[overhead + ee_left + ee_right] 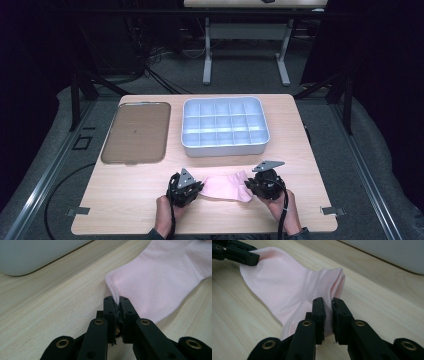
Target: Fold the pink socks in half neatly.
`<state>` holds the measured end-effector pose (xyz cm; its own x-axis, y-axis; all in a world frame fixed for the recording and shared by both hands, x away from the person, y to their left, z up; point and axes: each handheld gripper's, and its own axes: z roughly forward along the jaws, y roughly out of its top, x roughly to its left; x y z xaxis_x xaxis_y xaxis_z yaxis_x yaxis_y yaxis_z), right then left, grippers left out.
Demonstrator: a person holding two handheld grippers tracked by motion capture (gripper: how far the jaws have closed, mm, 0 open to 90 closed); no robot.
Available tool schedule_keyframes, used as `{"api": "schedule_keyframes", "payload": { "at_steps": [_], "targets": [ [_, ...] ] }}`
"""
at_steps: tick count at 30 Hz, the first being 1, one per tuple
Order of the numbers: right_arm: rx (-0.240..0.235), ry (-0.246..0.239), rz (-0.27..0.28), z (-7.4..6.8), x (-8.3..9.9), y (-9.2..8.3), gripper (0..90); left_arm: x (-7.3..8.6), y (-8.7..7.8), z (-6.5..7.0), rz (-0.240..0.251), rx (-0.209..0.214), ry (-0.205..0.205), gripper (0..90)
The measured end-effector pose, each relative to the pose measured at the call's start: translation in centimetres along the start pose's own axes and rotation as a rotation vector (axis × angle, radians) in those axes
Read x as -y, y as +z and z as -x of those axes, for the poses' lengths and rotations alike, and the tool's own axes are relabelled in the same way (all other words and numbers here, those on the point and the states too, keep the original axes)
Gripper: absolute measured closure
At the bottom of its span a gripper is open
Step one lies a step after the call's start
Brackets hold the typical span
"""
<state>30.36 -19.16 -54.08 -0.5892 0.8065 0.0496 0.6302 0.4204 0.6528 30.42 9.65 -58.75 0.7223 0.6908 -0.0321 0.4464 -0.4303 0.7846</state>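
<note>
Pink sock flat on the wooden table, at 6 o'clock from the grey divided tray. Left gripper clenched on its folded edge at 9 o'clock; right gripper clamped on what looks like the ribbed cuff at 3 o'clock.

Setting: lab or test room for recorded handling work. Evidence: pale wooden table on grey carpet, enclosed by dark curtains; metal frame struts at both sides; loose cables across the floor behind; a second desk on grey legs; tape marks on the floor
</note>
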Motion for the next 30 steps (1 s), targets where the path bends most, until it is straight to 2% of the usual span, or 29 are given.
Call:
{"api": "schedule_keyframes", "payload": {
  "at_steps": [4, 8, 9, 12, 13, 20, 25, 30],
  "targets": [
    [0.005, -0.016, 0.020, -0.2, -0.1, -0.2, 80.9, 0.1, 0.0, 0.0, 0.001, -0.002, 0.008, 85.0],
    [0.004, -0.015, 0.015, -0.3, -0.1, -0.2, 81.0, 0.1, 0.0, -0.1, 0.003, 0.006, -0.006, 84.9],
    [0.000, 0.002, 0.026, -0.4, -0.1, -0.1, 81.1, 0.1, 0.0, -0.1, 0.000, 0.007, -0.004, 84.9],
    [-0.003, 0.010, 0.054, -0.6, -0.2, -0.2, 81.1, 0.1, 0.0, 0.0, -0.002, -0.003, 0.009, 84.8],
    [-0.061, -0.005, 0.022, -0.7, -0.7, -0.9, 81.2, 0.1, 0.0, 0.1, 0.000, -0.010, 0.013, 84.9],
    [-0.071, -0.041, 0.017, -1.8, -1.7, -1.2, 81.4, 0.1, 0.1, 0.3, -0.001, -0.023, 0.025, 85.2],
    [-0.089, -0.063, 0.018, -2.4, -2.1, -1.0, 81.3, 0.1, 0.1, 0.3, 0.000, -0.019, 0.017, 85.5],
    [-0.106, -0.062, 0.029, -2.6, -2.5, -1.2, 81.4, 0.1, 0.1, 0.2, -0.002, -0.013, 0.012, 85.5]
  ]
}}
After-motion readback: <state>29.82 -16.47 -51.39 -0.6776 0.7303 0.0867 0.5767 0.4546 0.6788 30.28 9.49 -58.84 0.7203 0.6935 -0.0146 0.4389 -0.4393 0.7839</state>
